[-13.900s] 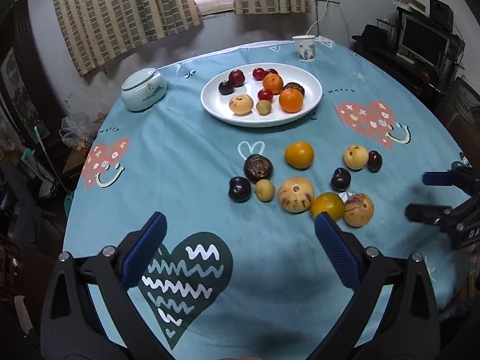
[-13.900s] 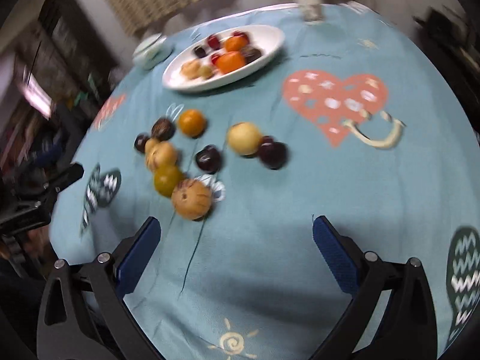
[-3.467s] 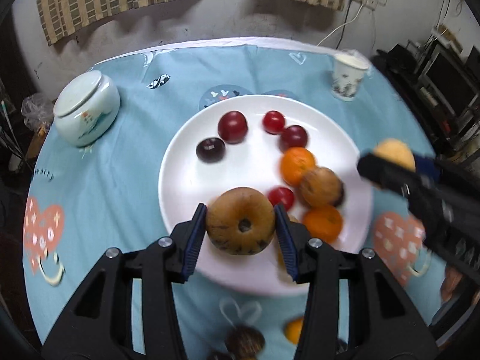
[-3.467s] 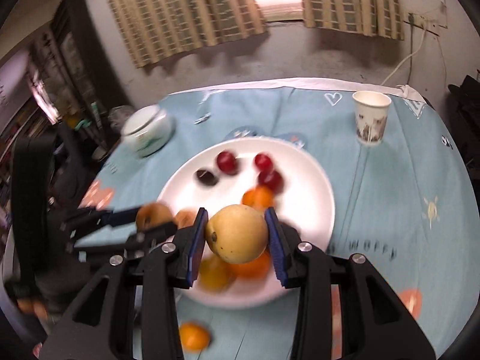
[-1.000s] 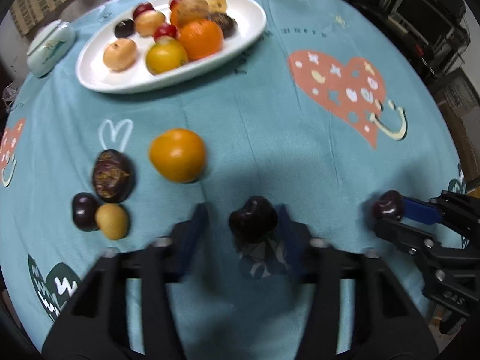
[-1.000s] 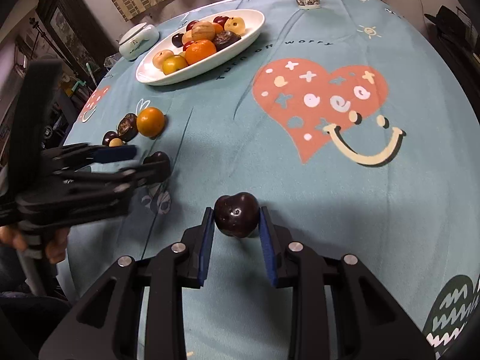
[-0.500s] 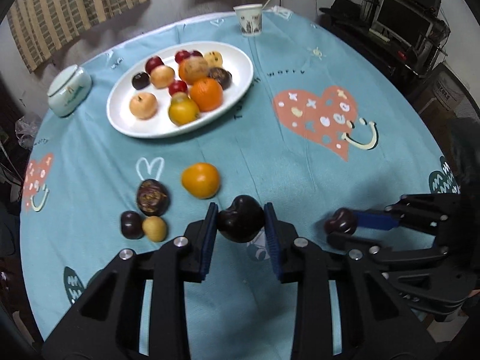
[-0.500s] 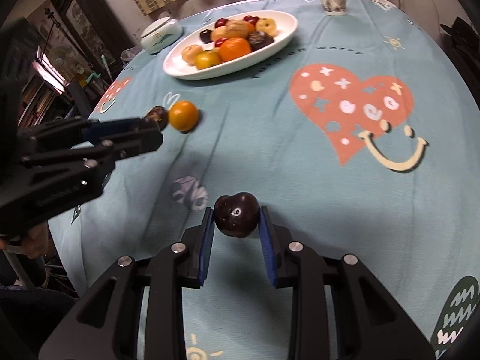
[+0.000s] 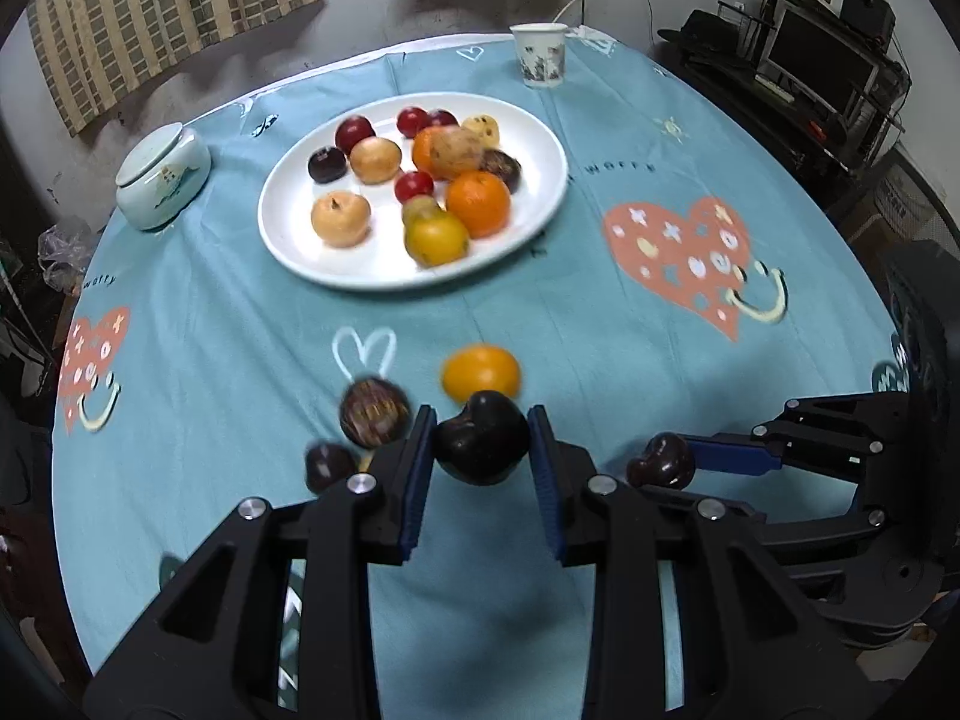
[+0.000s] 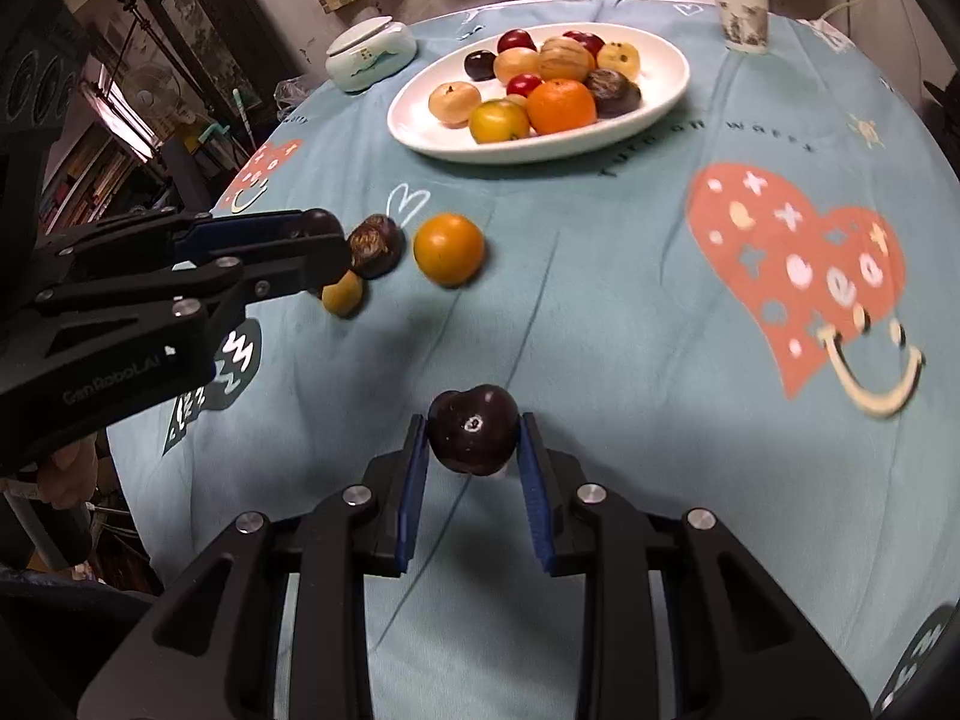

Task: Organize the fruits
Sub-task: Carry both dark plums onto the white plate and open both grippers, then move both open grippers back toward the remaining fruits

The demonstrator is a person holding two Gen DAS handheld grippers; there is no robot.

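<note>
Across the desk [image 9: 630,324]: blue heart-print cloth
White plate [image 9: 543,207]: far side, heaped with fruit
Left claw [image 9: 482,450]: clamped on a dark plum [image 9: 480,447], above the cloth
Right claw [image 10: 473,435]: pinching another dark plum [image 10: 473,429]
Loose orange [image 9: 480,372]: just beyond the left claw

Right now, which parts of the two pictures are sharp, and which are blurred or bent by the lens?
Left wrist view: the plum in the left tool is sharp; the orange behind it is smeared, and the table edge curves. Right wrist view: the held plum is crisp, and the plate is fairly clear; the red heart print is softer.
</note>
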